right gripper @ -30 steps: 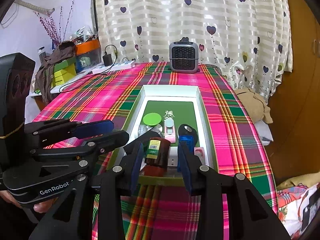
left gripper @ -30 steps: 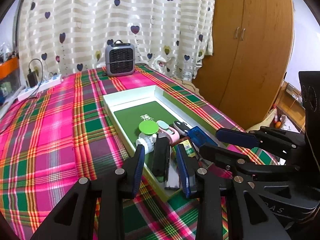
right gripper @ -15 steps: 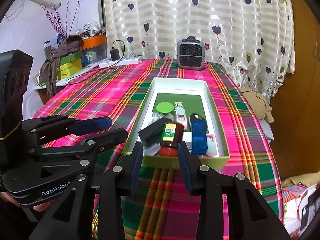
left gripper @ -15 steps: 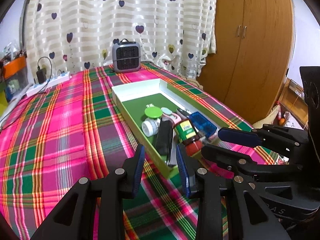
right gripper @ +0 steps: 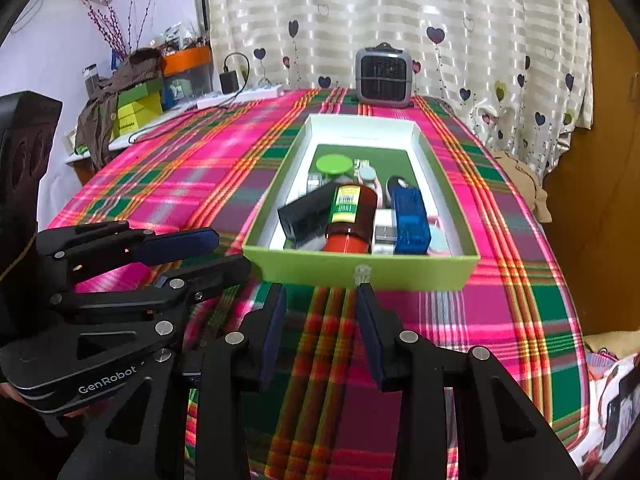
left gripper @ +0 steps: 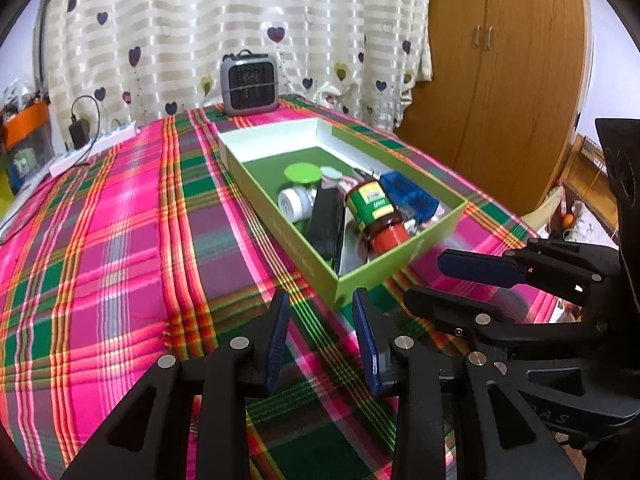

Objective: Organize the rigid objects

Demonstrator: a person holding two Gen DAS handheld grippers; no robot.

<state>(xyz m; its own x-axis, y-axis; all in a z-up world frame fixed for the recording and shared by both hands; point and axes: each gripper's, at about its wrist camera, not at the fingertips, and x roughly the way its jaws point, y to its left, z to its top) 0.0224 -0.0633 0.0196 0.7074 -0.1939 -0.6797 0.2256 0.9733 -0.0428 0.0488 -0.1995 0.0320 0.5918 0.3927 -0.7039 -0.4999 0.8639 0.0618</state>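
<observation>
Bottle (right gripper: 352, 216) with a red cap lies in the green box (right gripper: 360, 270) at twelve o'clock of the right gripper (right gripper: 322, 320), whose jaws stand apart and empty over the plaid tablecloth (right gripper: 168, 168). The left gripper (left gripper: 322, 330), also parted and empty, hangs at the box's near corner. Beside the bottle lie a black block (right gripper: 308, 214) and a blue case (right gripper: 410, 222); a grey heater (right gripper: 383, 76) stands beyond.

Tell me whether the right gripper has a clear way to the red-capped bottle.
Probably yes: the right gripper, open and empty, faces the red-capped bottle over the green box wall; nothing else intervenes.
</observation>
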